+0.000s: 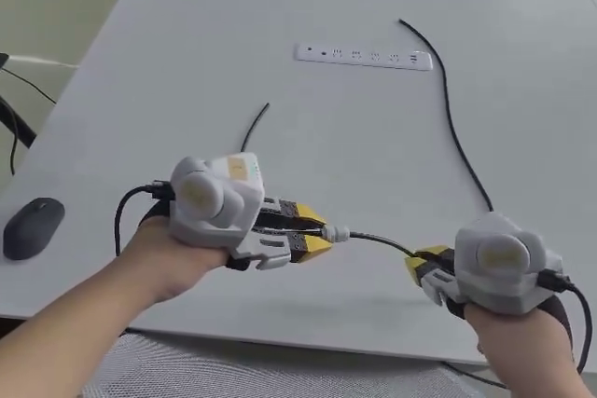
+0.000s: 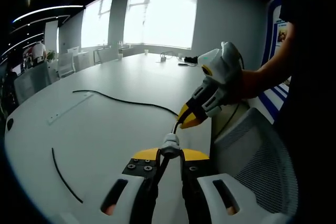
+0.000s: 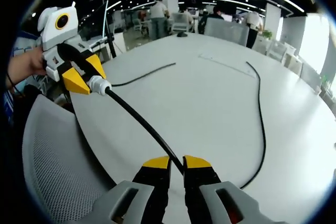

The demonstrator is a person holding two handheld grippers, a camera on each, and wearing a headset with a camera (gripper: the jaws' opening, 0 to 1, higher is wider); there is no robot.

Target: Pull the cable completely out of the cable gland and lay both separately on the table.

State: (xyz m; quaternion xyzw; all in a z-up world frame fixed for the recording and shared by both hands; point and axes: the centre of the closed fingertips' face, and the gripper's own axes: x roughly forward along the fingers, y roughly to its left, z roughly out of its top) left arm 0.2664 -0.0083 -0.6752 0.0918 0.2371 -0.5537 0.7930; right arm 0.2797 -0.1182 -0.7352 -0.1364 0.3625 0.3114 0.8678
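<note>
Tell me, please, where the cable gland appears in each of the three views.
Head view: the cable gland is low, just left of centre, at the left gripper's tips.
Left gripper view: low centre, between that view's own jaws.
Right gripper view: upper left, in the left gripper's jaws.
Shared landmark: the long loose black cable, beyond the grippers.

Black cable (image 3: 144, 127) — white gland (image 3: 98, 85)
</note>
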